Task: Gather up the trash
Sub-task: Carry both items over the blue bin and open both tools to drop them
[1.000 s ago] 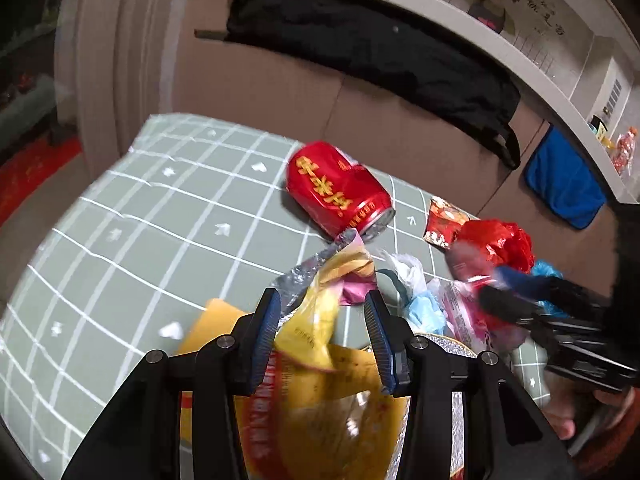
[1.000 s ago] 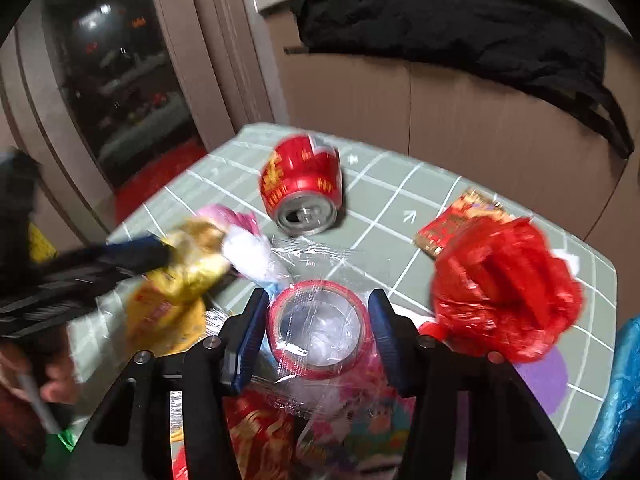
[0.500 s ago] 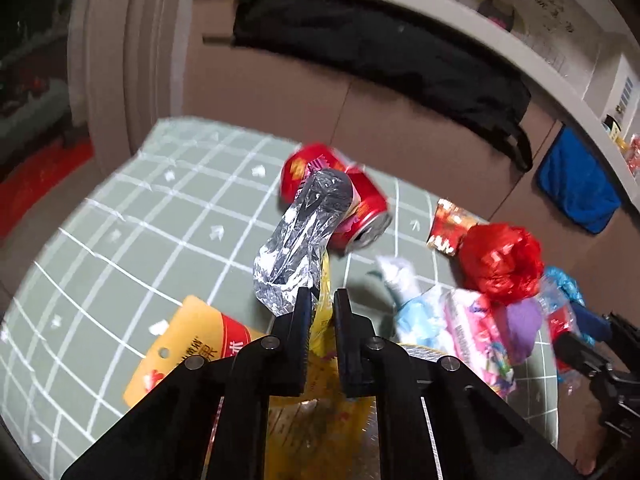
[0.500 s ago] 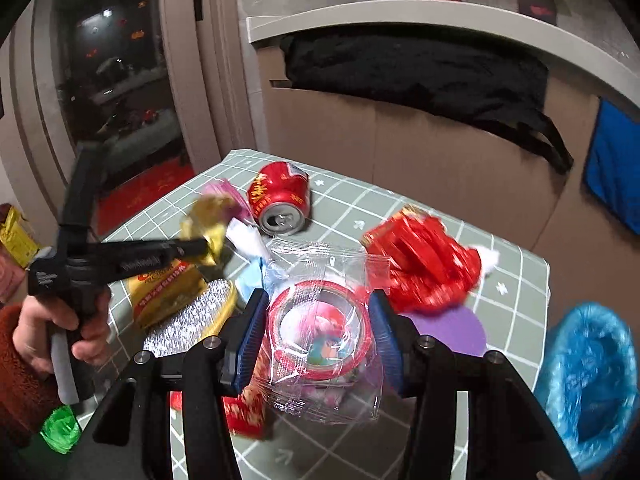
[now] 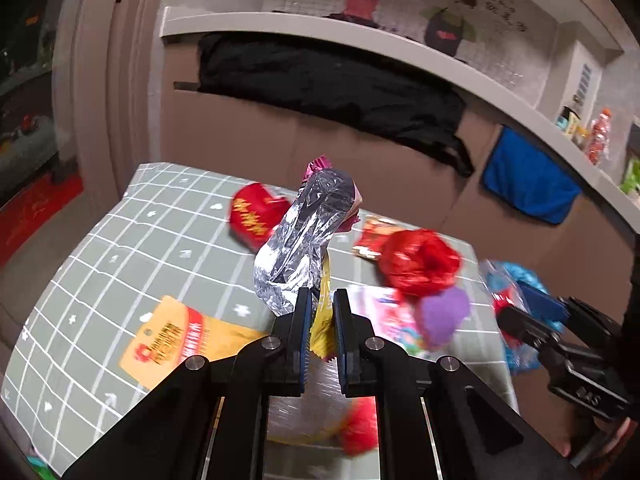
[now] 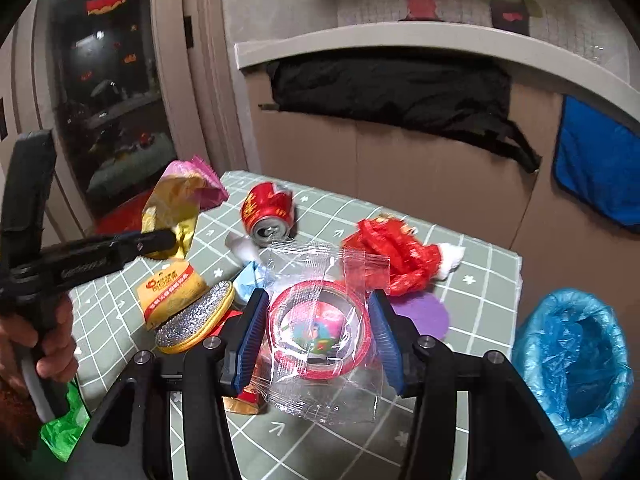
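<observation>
With the left gripper (image 5: 319, 312) jaws pinching a foil snack wrapper (image 5: 304, 236) mid-frame and the right gripper (image 6: 318, 332) jaws clamped on a bagged red tape roll (image 6: 320, 330), both should carry level to the blue-lined bin (image 6: 572, 364) at lower right before releasing.
</observation>
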A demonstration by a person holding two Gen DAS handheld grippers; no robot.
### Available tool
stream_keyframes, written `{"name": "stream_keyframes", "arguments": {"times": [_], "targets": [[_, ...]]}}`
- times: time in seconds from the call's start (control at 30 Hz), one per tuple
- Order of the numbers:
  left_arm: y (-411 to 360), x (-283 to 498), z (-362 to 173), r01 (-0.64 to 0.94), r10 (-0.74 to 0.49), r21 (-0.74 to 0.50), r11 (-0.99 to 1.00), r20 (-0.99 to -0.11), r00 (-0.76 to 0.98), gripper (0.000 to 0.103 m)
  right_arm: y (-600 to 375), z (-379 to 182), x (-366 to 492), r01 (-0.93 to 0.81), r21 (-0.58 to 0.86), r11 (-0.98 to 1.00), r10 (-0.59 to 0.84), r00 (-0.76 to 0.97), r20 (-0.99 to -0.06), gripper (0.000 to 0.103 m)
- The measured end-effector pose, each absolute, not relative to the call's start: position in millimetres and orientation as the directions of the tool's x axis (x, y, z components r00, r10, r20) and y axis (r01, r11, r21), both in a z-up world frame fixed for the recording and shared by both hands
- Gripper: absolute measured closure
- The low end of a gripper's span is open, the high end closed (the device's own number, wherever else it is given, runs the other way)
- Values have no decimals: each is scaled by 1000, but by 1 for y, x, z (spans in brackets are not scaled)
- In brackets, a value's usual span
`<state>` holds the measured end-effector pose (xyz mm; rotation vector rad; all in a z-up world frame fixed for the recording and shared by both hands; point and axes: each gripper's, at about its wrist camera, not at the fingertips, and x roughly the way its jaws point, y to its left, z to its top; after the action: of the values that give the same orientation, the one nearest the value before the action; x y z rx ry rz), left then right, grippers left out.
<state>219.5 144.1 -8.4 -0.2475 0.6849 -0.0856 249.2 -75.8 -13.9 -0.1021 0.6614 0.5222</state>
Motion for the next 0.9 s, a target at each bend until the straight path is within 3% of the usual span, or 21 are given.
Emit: {"name": "stream_keyframes", "arguments": {"times": [0.47, 0.9], "targets": [[-13, 218, 24, 243, -362, -281, 928, -533, 765, 92, -212, 36, 217, -319, 31, 947, 298, 843, -447, 55], [-150, 288, -9, 359, -420, -225, 906, -587, 692, 92, -352, 10, 252, -87, 93, 992, 121, 877, -464, 55]]}}
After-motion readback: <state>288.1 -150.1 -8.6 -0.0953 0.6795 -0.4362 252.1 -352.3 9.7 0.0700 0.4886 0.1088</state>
